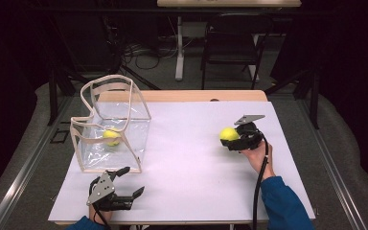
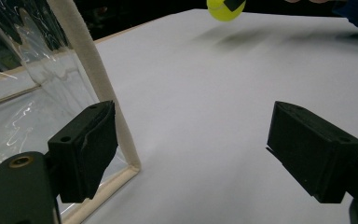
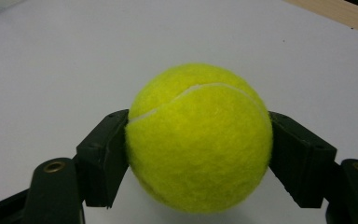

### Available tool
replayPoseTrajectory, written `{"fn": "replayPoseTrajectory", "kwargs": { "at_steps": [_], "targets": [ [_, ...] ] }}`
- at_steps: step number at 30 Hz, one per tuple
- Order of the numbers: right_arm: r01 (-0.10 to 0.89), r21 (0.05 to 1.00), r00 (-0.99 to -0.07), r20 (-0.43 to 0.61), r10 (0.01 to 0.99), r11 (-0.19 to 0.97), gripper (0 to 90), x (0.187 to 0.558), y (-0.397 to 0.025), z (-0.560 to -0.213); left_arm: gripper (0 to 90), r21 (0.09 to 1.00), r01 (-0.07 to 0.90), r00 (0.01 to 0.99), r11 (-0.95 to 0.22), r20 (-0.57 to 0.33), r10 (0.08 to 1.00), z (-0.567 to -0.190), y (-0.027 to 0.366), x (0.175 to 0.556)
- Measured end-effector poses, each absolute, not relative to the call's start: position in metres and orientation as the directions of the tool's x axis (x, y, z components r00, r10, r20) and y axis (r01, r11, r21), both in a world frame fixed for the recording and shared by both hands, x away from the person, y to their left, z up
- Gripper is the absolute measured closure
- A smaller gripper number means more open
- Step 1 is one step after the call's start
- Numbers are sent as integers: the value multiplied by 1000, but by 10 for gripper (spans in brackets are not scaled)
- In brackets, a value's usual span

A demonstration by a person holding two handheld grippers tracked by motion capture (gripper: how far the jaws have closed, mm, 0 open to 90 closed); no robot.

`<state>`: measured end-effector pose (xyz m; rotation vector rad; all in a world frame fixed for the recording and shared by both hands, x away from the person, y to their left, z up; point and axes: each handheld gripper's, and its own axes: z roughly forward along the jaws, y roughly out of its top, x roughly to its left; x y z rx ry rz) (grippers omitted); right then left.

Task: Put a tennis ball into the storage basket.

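A yellow tennis ball (image 3: 199, 138) sits clamped between the jaws of my right gripper (image 1: 231, 139), held just above the white table at the right; the same tennis ball (image 1: 229, 133) also appears far off as a yellow ball (image 2: 224, 8) in the left gripper view. A second tennis ball (image 1: 110, 137) lies inside the clear bag (image 1: 110, 125) with cream edging at the left. My left gripper (image 1: 131, 181) rests near the table's front edge, just in front of the bag's corner (image 2: 129, 164), jaws wide apart and empty.
The white tabletop (image 1: 187, 158) spreads between the two grippers. A dark chair (image 1: 232, 40) and a table leg (image 1: 179, 48) stand beyond the far edge, with cables on the floor.
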<state>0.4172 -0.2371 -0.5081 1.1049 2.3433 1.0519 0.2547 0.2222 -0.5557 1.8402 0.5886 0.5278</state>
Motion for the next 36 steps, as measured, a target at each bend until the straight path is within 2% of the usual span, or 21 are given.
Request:
{"fn": "replayPoseTrajectory", "kwargs": {
  "at_steps": [36],
  "targets": [
    [422,808,-661,-36,750,410,262,404,-234,-468,158,943,148,782,-298,73,619,-557,220,256]
  ]
}}
